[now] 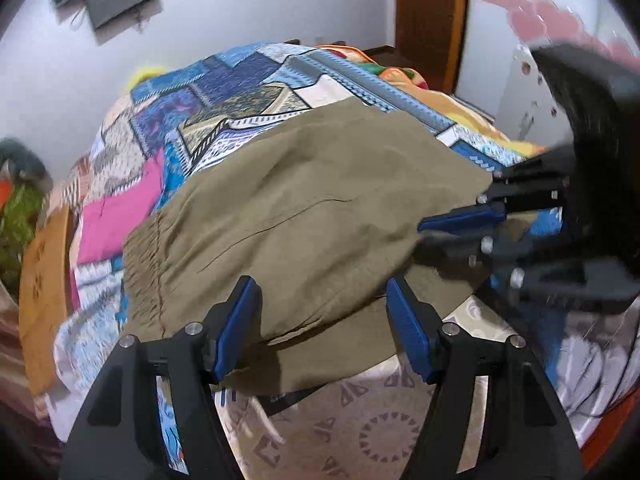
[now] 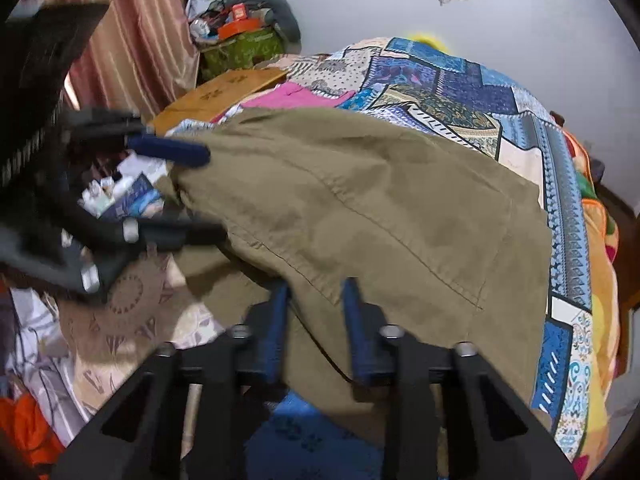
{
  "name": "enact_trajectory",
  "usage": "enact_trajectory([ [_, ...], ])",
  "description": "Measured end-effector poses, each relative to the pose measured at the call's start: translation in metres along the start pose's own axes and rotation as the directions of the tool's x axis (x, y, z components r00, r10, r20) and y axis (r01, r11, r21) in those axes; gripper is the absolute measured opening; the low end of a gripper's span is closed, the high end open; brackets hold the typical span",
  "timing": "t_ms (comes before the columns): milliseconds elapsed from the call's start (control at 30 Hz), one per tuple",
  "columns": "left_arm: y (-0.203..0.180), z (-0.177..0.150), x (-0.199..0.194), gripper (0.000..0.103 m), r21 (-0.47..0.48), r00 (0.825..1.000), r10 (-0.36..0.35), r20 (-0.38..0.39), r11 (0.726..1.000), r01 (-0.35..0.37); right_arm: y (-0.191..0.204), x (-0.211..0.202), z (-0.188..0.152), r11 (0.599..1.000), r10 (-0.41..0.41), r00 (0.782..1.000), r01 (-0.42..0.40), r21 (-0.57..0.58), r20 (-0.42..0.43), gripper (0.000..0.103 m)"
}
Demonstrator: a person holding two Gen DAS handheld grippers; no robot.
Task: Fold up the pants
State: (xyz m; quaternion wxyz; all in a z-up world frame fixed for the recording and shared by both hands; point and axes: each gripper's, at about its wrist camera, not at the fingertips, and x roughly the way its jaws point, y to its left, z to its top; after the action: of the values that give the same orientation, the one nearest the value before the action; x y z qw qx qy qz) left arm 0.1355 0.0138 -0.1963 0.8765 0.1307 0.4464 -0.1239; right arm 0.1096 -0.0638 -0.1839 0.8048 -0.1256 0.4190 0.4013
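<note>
Olive-khaki pants (image 1: 304, 208) lie spread across a patchwork bedspread (image 1: 224, 120), their elastic waistband (image 1: 144, 264) towards the left in the left wrist view. My left gripper (image 1: 322, 316) is open, its blue pads wide apart, and a folded edge of the pants lies loosely between them. In the right wrist view, the left gripper (image 2: 196, 194) straddles the pants' near left corner. My right gripper (image 2: 316, 312) is shut on the pants' (image 2: 380, 208) near edge. The left wrist view shows the right gripper (image 1: 436, 232) with its fingers close together on the cloth.
A beige patterned sheet (image 1: 360, 432) covers the near bed edge. An orange-brown board (image 2: 224, 88) and a pink cloth (image 2: 292, 96) lie past the waistband. A green basket of clutter (image 2: 240, 48) and a striped curtain (image 2: 132, 40) stand behind. A wooden door (image 1: 432, 20) is at the back.
</note>
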Motion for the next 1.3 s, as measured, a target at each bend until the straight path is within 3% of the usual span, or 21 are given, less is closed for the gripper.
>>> enact_trajectory([
  [67, -0.007, 0.0, 0.004, 0.055, 0.044, 0.999, 0.037, -0.001, 0.998, -0.037, -0.002, -0.004, 0.003, 1.0, 0.006, 1.0, -0.006, 0.01, 0.021, 0.009],
  [133, -0.008, 0.0, 0.006, 0.037, 0.06, 0.998, 0.062, -0.001, 0.996, -0.061, -0.001, -0.007, 0.007, 1.0, 0.0, 0.999, -0.001, 0.011, 0.042, 0.008],
  [233, -0.004, 0.002, 0.004, 0.021, 0.033, 0.999, 0.044, 0.007, 0.998, -0.044, 0.001, -0.014, 0.011, 1.0, 0.004, 0.998, -0.005, 0.012, 0.062, 0.007],
  [500, -0.012, -0.004, -0.018, 0.016, 0.048, 0.999, -0.003, 0.032, 0.999, 0.001, 0.009, -0.03, 0.008, 1.0, 0.015, 0.997, -0.014, -0.011, 0.08, 0.007],
  [900, -0.009, -0.028, -0.025, 0.022, -0.056, 0.997, -0.076, -0.006, 0.996, 0.076, 0.009, -0.025, -0.013, 0.996, 0.037, 0.999, -0.038, 0.079, 0.022, 0.013],
  [1000, 0.005, -0.032, -0.04, 0.039, -0.112, 0.997, -0.077, 0.013, 0.991, 0.077, 0.004, -0.034, -0.012, 0.994, 0.023, 0.999, -0.026, 0.102, 0.028, 0.021],
  [1067, 0.017, -0.034, -0.05, 0.044, -0.146, 0.997, -0.065, 0.042, 0.987, 0.07, 0.0, -0.043, -0.014, 0.993, -0.003, 0.999, -0.003, 0.119, 0.047, 0.027],
  [1167, 0.046, -0.038, -0.064, 0.053, -0.226, 0.997, -0.016, 0.076, 0.974, 0.033, -0.014, -0.061, -0.017, 0.985, -0.064, 0.994, 0.049, 0.164, 0.085, 0.036],
  [1300, 0.082, -0.042, -0.062, 0.064, -0.33, 0.996, 0.06, 0.059, 0.943, -0.038, -0.04, -0.082, -0.024, 0.956, -0.155, 0.982, 0.121, 0.266, 0.112, 0.038],
])
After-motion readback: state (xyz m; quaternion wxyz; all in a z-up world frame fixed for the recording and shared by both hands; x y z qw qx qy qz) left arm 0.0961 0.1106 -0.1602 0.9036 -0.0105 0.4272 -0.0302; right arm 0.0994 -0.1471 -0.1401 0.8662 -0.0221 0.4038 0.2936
